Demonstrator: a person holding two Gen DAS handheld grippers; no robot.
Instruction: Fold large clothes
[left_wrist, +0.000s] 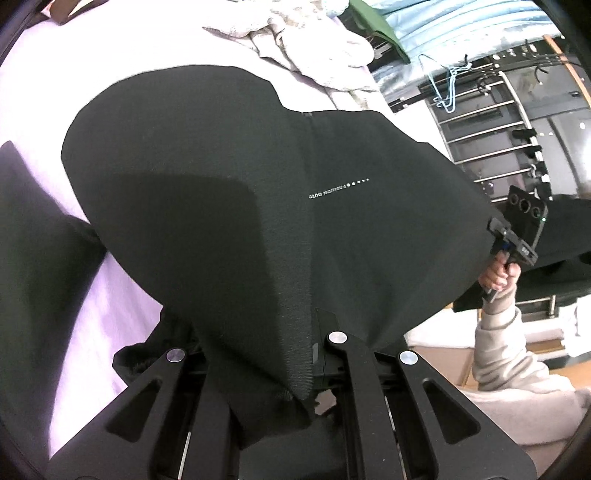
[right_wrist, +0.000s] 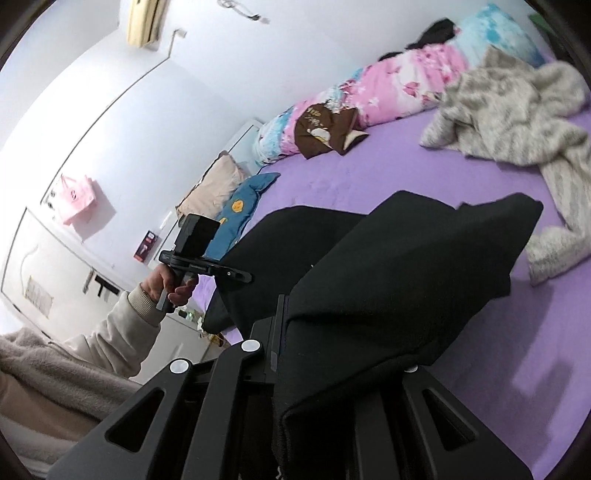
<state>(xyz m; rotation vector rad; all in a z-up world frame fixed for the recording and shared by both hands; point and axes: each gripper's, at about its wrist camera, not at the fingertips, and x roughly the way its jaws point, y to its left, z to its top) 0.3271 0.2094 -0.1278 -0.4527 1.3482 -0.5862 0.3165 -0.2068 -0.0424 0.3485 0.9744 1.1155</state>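
while the left gripper (left_wrist: 314, 354) was pinched on a near edge of the black garment (left_wrist: 229, 177), the right gripper (right_wrist: 280, 350) was likewise clamped on the cloth. the garment hung stretched between them above the purple bed sheet (right_wrist: 369, 173); a grey fleece (right_wrist: 517, 110) lay at the far right.

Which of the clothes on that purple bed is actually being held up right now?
The black garment, pinched at both ends and lifted; the grey fuzzy garment and brown one lie untouched.
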